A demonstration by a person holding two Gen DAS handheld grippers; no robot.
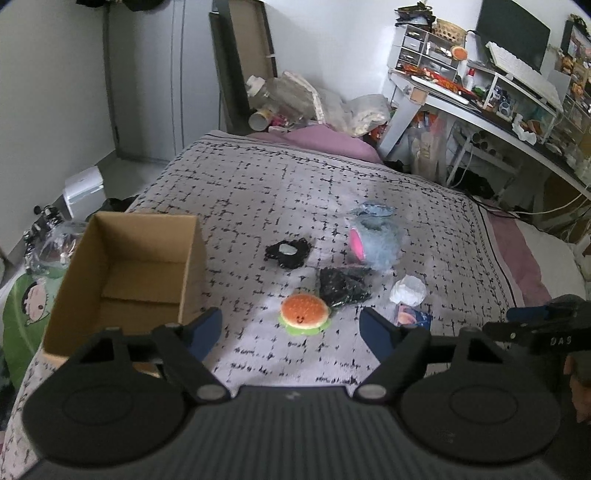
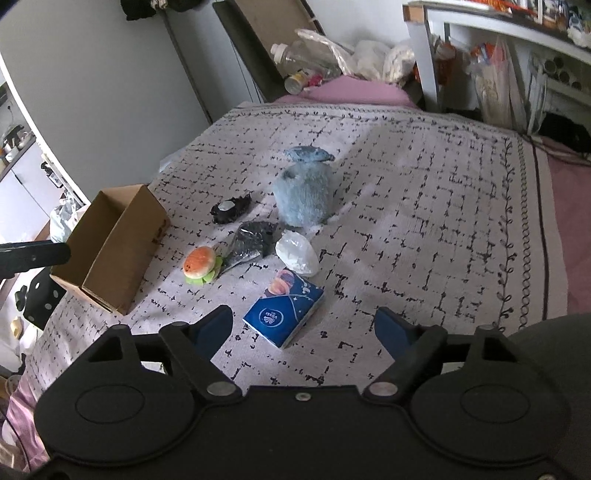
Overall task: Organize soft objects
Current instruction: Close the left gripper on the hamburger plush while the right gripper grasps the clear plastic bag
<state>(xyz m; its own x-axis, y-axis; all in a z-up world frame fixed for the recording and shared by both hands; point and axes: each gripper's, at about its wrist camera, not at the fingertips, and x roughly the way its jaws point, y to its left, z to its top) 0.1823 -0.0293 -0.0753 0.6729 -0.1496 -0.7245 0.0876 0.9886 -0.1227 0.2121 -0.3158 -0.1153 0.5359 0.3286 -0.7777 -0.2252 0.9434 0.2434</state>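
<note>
A cluttered table (image 1: 443, 99) stands far right, a monitor (image 1: 511, 31) on it; plastic bags (image 1: 295, 96) pile beyond the bed (image 1: 424, 229).

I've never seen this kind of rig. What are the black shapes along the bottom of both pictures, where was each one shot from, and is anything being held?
Each black shape is a hand-held two-finger claw carried by a person, with a camera looking along its fingers. One picture looks over the left claw, the other over the right claw. Both stand open and hold nothing. On the patterned bedspread lie a burger plush, a blue tissue pack, a fluffy blue toy, a white crumpled bag, two black items and an empty cardboard box.
</note>
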